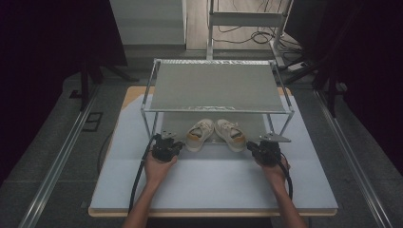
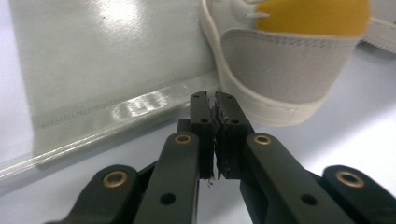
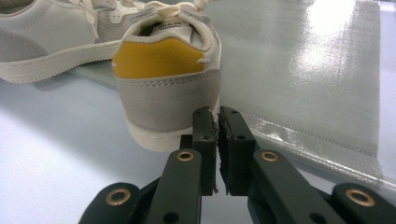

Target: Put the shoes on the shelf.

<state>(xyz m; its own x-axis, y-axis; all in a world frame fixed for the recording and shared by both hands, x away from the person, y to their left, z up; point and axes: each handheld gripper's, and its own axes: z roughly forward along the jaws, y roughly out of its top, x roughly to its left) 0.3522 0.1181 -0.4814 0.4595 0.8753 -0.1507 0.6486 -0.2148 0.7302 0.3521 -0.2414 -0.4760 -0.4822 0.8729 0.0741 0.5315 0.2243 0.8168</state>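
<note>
Dim room, grey floor; white table [image 1: 214, 183] under a metal-framed grey shelf rack [image 1: 216, 85]. Beneath it, a pair of cream low-top sneakers with yellow heel tabs [image 1: 216, 134]. Left gripper [image 2: 215, 105] and right gripper [image 3: 217, 116]: jaws closed, empty, near the heels.

- I see the left shoe [image 1: 199, 134] in off-white, with a yellow heel tab and a grey suede band below it.
- The right shoe [image 3: 163, 79] matches: off-white leather, yellow tab, grey band, cream sole, cream laces.
- My left gripper [image 2: 214, 135] is black, with brass-coloured rivets.
- My right gripper [image 3: 217, 149] is black too, same brassy rivets.
- The mat [image 1: 214, 185] is pale bluish white.
- The rack [image 1: 216, 85] has a grey shelf on a silver frame.
- The lower shelf [image 2: 107, 60] is glossy grey-green.
</note>
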